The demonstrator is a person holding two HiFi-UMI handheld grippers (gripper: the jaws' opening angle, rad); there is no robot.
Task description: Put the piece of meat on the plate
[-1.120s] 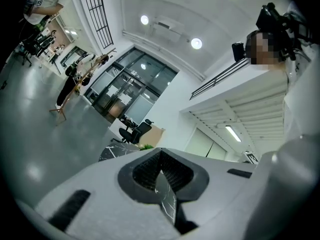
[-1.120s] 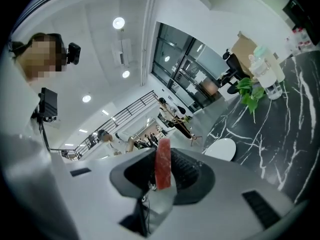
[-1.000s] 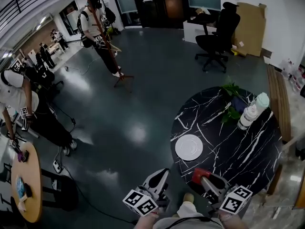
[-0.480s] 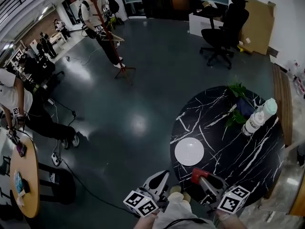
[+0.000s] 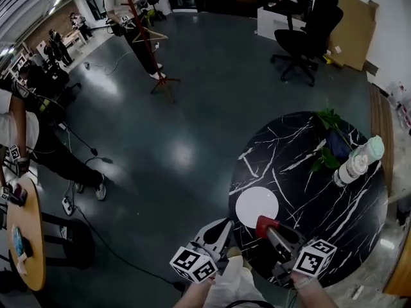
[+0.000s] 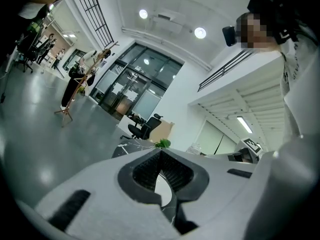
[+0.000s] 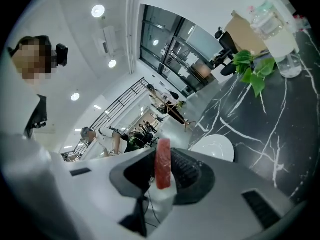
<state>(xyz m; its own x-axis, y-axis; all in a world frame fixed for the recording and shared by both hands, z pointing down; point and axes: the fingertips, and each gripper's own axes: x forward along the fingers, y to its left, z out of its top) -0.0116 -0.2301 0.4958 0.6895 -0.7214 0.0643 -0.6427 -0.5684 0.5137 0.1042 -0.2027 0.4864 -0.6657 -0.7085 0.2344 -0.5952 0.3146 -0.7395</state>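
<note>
The right gripper (image 5: 270, 230) is clenched on the piece of meat (image 5: 265, 224), a red slab standing on edge between the ribbed pads, as the right gripper view shows plainly (image 7: 162, 164). It hangs over the near rim of the round black marble table (image 5: 334, 218), and the white plate (image 5: 257, 205) lies just beyond its tips, toward 11 o'clock from the jaws and at the table's 9 o'clock side. The plate is bare, so the placing is not yet done. To do it well, I would carry the meat forward until it sits over the plate's middle rather than its near lip, lower it until the bottom edge touches or nearly touches, then tilt the jaws so the slab lays over flat as they part; letting go from height, with the piece on edge, risks it toppling or rolling off onto the marble. The left gripper (image 5: 220, 228) hangs off the table edge with its jaws together on nothing, and is best kept clear. The bottle (image 5: 359, 160) and plant (image 5: 330, 123), off at 1 to 2 o'clock, are well apart from the path.
</note>
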